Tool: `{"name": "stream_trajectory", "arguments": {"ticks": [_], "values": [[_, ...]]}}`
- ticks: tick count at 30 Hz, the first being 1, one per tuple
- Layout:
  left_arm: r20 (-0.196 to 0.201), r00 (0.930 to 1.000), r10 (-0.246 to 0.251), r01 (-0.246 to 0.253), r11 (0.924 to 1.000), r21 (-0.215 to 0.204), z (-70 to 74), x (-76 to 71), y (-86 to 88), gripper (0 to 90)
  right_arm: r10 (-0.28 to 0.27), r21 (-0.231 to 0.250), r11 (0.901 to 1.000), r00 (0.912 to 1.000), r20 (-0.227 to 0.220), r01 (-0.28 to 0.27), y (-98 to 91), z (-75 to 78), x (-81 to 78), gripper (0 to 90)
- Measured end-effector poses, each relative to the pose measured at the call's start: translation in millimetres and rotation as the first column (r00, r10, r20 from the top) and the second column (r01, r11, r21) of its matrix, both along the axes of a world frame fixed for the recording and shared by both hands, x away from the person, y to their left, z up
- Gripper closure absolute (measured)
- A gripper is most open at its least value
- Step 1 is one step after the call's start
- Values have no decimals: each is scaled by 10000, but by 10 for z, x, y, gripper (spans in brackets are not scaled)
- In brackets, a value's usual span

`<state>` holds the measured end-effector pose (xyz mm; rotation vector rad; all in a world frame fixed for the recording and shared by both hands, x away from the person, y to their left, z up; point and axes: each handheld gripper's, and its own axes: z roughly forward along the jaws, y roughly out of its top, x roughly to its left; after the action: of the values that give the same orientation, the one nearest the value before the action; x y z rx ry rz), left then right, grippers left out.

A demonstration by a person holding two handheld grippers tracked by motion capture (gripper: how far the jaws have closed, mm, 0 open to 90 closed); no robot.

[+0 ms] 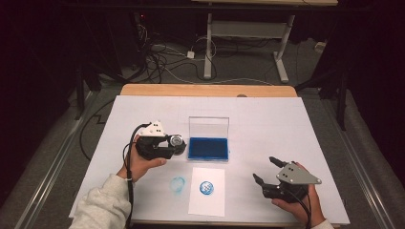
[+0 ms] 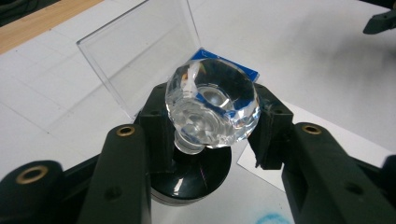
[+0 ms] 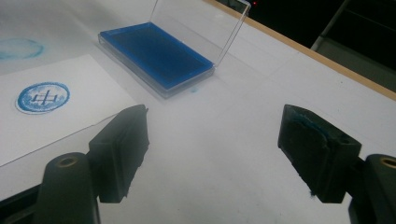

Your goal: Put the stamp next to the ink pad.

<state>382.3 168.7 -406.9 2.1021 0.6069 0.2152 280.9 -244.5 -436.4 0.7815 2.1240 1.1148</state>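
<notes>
The left claw (image 1: 175, 142) is squeezed tight on a clear glass stamp (image 2: 212, 105), held just at 9 o'clock of the blue ink pad (image 1: 208, 148) in its open clear case. The right claw (image 1: 265, 171) hangs wide with nothing in it, at 3 o'clock of the stamped paper (image 1: 206, 201) on the desk (image 1: 267, 124).

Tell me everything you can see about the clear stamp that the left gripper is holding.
The stamp has a faceted, clear, glass-like knob on a short neck above a round black base. The left gripper is clamped on it, one jaw against each side of the knob. It is held tilted, just left of the open blue ink pad, clear of the table. Its printing face is hidden.
</notes>
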Motion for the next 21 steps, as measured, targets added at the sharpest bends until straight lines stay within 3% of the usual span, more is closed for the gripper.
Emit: {"name": "stream_trajectory", "arguments": {"ticks": [12, 21], "values": [[-426, 9984, 384, -384, 9993, 8, -120, 182, 52, 553, -68, -10, 10000, 9999, 98, 68, 10, 2, -5, 247], [-935, 9945, 477, -459, 9987, 213, -271, 319, -17, 553, 34, -173, 9998, 10000, -20, -34, 41, -24, 1, 247]]}}
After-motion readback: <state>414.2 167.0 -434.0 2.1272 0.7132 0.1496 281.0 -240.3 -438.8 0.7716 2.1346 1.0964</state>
